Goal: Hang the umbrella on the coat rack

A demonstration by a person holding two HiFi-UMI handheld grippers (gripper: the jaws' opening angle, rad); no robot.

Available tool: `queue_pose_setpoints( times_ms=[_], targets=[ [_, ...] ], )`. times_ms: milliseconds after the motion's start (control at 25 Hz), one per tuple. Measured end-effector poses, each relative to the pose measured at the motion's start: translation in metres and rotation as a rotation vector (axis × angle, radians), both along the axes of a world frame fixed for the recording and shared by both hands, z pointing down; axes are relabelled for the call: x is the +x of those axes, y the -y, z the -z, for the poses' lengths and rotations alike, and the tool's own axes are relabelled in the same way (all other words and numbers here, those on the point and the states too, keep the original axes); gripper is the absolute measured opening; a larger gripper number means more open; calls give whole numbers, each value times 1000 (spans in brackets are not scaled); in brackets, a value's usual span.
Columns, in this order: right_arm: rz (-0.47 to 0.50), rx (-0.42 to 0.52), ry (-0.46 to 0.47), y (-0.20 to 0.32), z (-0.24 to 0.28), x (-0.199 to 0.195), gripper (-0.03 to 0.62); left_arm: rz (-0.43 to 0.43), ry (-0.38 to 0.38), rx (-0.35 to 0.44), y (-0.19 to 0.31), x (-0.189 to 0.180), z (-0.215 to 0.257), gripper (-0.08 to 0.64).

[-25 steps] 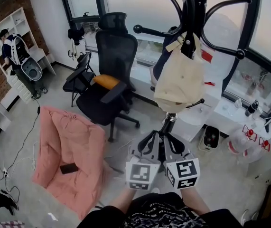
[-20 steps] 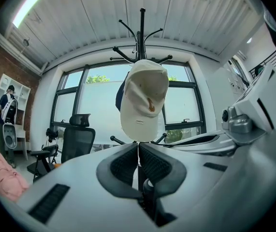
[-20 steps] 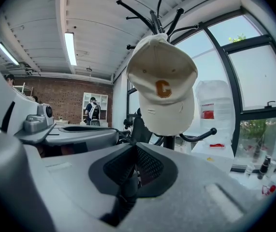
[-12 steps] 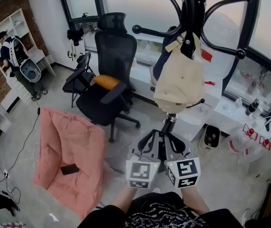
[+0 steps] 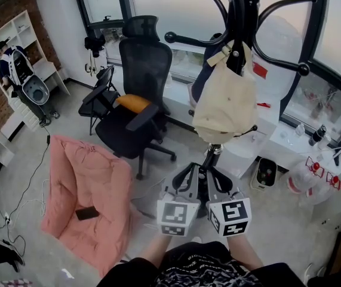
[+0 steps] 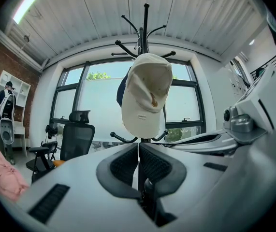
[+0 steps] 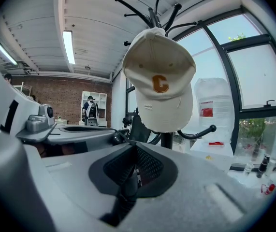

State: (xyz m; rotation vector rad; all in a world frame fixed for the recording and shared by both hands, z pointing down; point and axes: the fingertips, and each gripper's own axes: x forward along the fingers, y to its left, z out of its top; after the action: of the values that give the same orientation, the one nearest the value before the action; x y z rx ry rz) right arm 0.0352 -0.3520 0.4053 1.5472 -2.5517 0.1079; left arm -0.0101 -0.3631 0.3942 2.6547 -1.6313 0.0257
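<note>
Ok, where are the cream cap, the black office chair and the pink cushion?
cream cap (image 7: 161,62), right gripper view, on its front panel.
black office chair (image 5: 146,64), head view, on the mesh backrest.
pink cushion (image 5: 89,172), head view, on its top face.

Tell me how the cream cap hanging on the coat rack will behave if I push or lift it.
The cream cap is probably light and soft: its cloth crown sags. Hanging free from the coat rack, it would likely swing when pushed. Its brim, keeping a curve, seems stiffer.
</note>
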Motion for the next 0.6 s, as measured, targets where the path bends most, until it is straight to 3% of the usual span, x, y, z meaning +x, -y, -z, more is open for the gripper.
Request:
queue_pose_setpoints(
  times_ms=[600],
  targets=[
    [9, -12, -4, 6, -7, 1, 6, -9, -31, -19, 7, 0, -8, 14]
  ],
)
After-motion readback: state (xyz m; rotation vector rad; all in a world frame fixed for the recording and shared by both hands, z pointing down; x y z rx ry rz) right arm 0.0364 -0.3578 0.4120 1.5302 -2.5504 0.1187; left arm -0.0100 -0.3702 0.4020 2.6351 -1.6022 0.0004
